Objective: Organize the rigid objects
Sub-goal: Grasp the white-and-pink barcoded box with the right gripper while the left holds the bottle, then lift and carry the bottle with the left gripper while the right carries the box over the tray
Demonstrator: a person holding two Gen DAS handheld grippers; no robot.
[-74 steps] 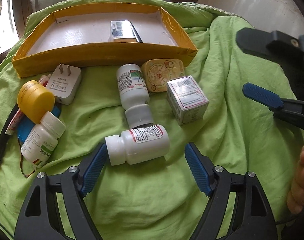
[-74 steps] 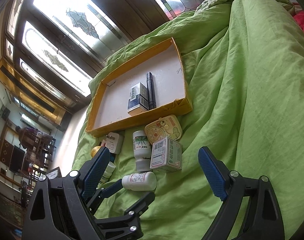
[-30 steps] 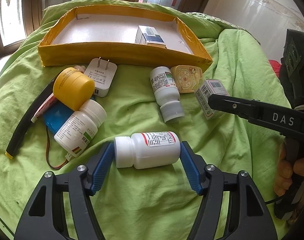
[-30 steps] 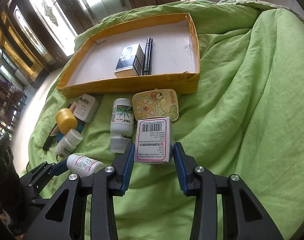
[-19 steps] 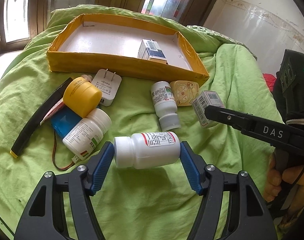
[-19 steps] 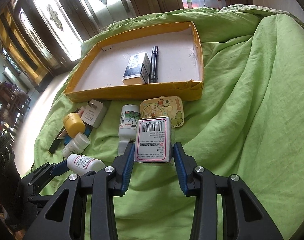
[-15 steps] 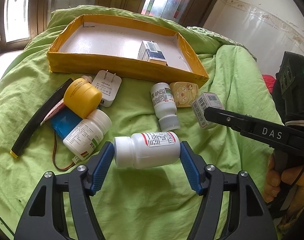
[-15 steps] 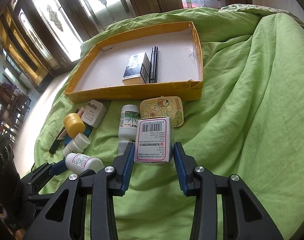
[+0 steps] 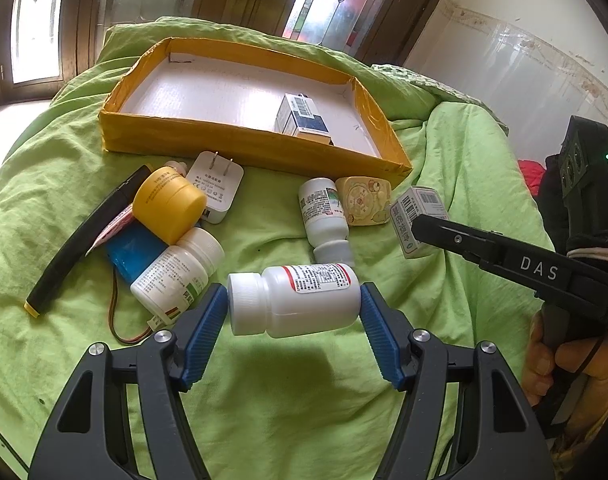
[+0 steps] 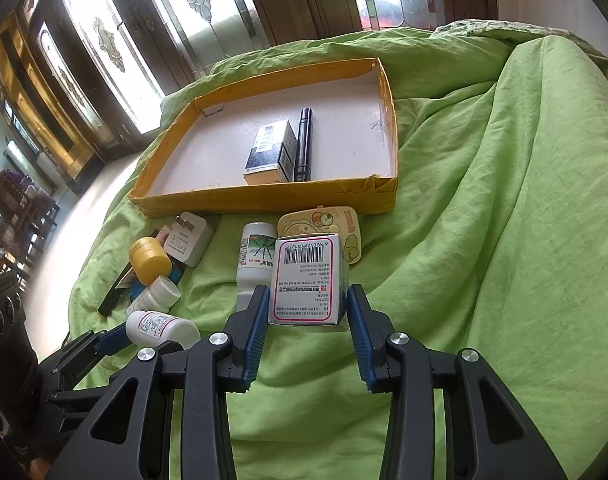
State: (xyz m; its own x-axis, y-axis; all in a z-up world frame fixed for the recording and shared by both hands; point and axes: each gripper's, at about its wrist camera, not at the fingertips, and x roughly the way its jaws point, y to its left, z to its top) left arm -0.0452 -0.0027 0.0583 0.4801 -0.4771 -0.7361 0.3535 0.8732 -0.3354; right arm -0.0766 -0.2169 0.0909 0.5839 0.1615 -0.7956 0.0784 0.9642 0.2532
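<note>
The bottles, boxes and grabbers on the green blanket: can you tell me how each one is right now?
left gripper: shut on the red-label bottle, lifted.
right gripper: shut on the barcode box.
yellow tray: holds a dark-blue box and a black pen.
green-label bottle: lying down, capped.
yellow jar: on its side.
charger plug: lying flat.

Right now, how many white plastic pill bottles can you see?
3: one white plastic pill bottle clamped in the left gripper, one beside the yellow round jar, one beside the cartoon tin. Others may be hidden.
</note>
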